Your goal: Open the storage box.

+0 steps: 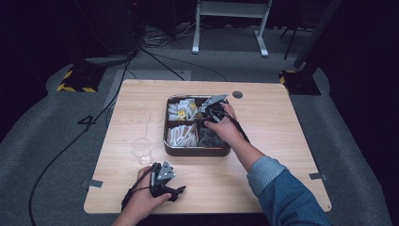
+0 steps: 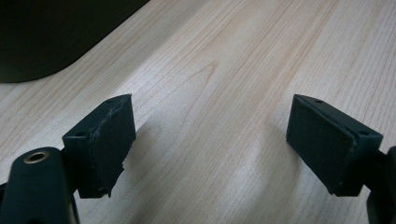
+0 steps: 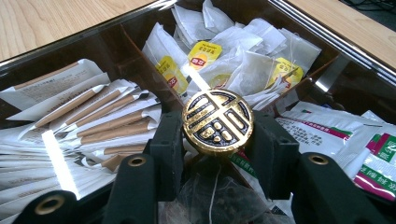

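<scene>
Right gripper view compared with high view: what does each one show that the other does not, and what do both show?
Right gripper view alone: a round gold token clamped between the right tool's jaws, yellow tea bag tags, brown sticks in paper wrappers.

High view alone: the left tool resting on the table, an empty glass, the blue sleeve.

Both: the tray with its compartments of packets, and the right tool inside it.

The high view looks forward and down from above my side onto the table (image 1: 141, 101). My left gripper view skims the bare tabletop (very near). My right gripper view peers closely into the compartment tray (image 3: 327, 74), shared with the high view (image 1: 197, 151).
</scene>
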A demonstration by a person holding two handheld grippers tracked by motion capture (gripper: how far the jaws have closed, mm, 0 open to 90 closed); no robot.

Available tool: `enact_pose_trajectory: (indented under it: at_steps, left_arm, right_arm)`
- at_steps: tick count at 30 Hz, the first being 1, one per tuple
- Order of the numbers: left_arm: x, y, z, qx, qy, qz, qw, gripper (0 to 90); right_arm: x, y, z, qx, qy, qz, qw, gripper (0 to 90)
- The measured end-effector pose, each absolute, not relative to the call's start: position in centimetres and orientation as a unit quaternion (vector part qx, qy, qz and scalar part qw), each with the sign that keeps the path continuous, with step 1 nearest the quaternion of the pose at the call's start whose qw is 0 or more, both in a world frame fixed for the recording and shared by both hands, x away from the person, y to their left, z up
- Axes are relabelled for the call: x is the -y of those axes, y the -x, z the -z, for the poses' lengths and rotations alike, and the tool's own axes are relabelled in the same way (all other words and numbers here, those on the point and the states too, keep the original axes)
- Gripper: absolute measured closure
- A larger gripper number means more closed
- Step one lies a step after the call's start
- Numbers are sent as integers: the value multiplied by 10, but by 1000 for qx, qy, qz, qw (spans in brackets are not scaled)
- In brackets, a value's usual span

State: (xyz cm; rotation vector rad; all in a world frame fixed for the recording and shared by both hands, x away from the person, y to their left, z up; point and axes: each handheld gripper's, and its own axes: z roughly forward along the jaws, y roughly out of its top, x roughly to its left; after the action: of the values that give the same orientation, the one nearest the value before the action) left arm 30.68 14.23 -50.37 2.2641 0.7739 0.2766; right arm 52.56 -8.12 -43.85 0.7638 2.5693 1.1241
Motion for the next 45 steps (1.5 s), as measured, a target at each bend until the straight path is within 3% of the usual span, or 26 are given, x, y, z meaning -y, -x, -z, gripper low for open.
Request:
enact_pose_trajectory:
  at_steps: [16,31,45]
  left_arm:
    - [-142,-308,504,-299,-878,-105,359,159]
    - [-142,-309,504,-298,-879,-106,358,159]
    - [-142,-309,503,-298,-878,-104,359,159]
  right_arm:
    - [81,-523,434,-878,-256,-385,129,590]
    - [102,-513,388,-857,-249,-433,129,590]
    - [120,-508,369,-851,-248,-445,129,590]
